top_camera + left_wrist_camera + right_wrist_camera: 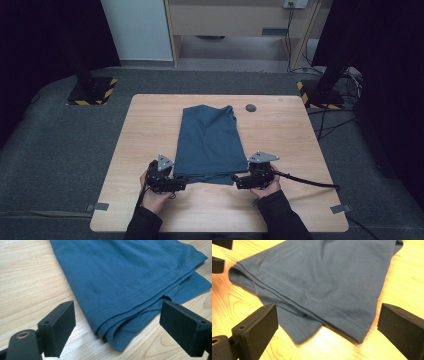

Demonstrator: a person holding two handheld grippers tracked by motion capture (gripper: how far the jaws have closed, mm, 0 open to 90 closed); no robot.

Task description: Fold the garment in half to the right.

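Broadly: a pale wooden rectangular table (pixel 145 150) stands on dark grey carpet, seen from the high view, with black stands on yellow-and-black striped bases at the far left and far right corners.

Folded dark blue cotton T-shirt (pixel 209 142) lies lengthwise down the middle of the table, a long narrow stack of layers. Its hemmed near edge points toward the person; the far end reaches close to the table's back edge. Fabric lies flat, with stitched hems stacked unevenly at the near corners.

Small dark round disc (pixel 250 107) rests on the wood just right of the shirt's far end, apart from it.

Left gripper (pixel 186 183), black with a grey three-cornered plate, is held at the shirt's near left corner. In the left gripper view its jaws stand wide apart, released, with the folded corner (pixel 117 340) lying on the table between and ahead of them; neither pad presses the cloth.

Right gripper (pixel 234 180), same build, with a thick black cable trailing off to the right, sits at the near right corner. In the right gripper view its jaws are likewise spread, nothing grasped, the hemmed corner (pixel 359 333) lying ahead between them, untouched.

Both hands rest low over the wood at the near edge.
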